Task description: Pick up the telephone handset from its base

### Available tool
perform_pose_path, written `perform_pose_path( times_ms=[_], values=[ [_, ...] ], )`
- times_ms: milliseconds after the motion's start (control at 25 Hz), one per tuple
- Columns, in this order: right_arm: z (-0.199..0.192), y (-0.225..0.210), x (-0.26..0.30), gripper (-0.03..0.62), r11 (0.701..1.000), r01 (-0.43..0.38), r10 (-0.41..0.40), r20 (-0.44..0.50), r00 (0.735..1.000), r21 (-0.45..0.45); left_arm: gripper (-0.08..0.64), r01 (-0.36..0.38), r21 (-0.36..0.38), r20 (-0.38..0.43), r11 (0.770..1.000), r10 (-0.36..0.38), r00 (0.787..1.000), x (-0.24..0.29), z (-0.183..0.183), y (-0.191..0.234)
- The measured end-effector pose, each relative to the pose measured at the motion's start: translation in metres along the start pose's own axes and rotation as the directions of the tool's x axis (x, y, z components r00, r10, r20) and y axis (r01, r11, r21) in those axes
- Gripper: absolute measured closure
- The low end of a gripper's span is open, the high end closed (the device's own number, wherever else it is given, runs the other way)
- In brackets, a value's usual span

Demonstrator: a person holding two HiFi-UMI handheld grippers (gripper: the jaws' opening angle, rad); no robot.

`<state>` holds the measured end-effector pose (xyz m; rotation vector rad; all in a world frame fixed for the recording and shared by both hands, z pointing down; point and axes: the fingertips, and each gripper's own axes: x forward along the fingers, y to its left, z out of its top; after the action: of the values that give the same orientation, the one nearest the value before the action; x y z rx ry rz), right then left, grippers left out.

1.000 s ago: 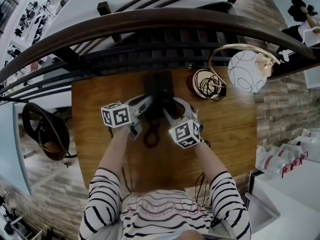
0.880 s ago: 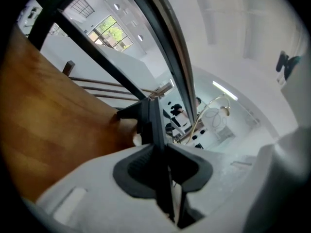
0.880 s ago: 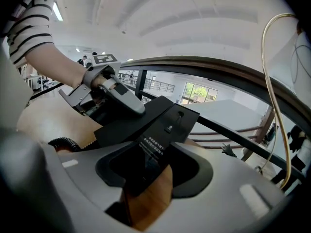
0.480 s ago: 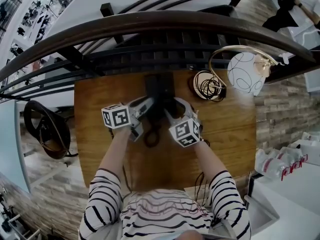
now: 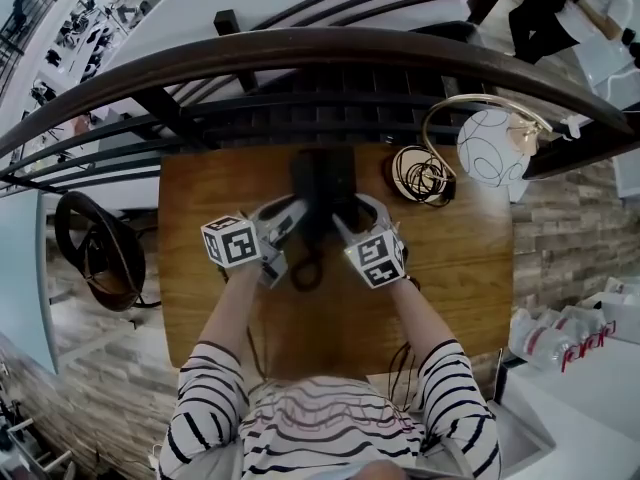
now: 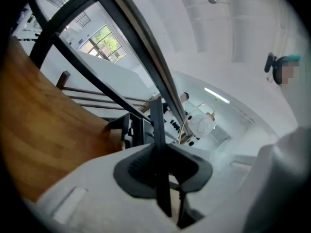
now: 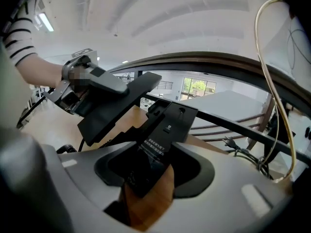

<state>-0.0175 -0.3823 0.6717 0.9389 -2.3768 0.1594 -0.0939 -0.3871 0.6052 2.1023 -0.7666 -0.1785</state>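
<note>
The black telephone base (image 5: 322, 168) sits at the back middle of the wooden table (image 5: 450, 258). My left gripper (image 5: 292, 216) is shut on the flat black handset (image 7: 114, 106), which it holds tilted above the table to the left of the base. In the left gripper view the handset (image 6: 159, 125) shows edge-on between the pads of the left gripper (image 6: 163, 178). My right gripper (image 5: 347, 216) straddles the base (image 7: 167, 130) and its jaws are opening. Wood shows in the gap beside the base, so the pads of the right gripper (image 7: 150, 183) do not press on it.
A dark curled cord (image 5: 305, 268) hangs below the grippers. A coil of cable (image 5: 420, 173) and a white globe lamp (image 5: 493, 146) with a gold arc stand at the back right. A dark curved railing (image 5: 300, 48) runs behind the table.
The left gripper has risen a little with the handset in it. The right gripper stays by the base. The head view has shifted slightly.
</note>
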Motion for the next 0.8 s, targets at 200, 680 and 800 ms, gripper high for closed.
perform_pose_path(
  times_ms=[200, 680, 800],
  values=[
    [0.014, -0.005, -0.023, 0.363, 0.995, 0.031, -0.036, 0.051, 0.998, 0.091, 0.488, 0.003, 0.05, 0.033, 0.999, -0.004, 0.999, -0.016, 0.008, -0.024],
    [0.058, 0.013, -0.133, 0.402, 0.978, 0.03, -0.081, 0.24, 0.967, 0.207, 0.488, 0.017, 0.158, 0.096, 0.987, -0.033, 0.995, -0.051, 0.0, -0.106],
    [0.067, 0.023, -0.162, 0.415, 0.971, 0.009, -0.079, 0.287, 0.955, 0.238, 0.488, 0.018, 0.186, 0.104, 0.982, -0.037, 0.994, -0.06, -0.007, -0.128]
  ],
)
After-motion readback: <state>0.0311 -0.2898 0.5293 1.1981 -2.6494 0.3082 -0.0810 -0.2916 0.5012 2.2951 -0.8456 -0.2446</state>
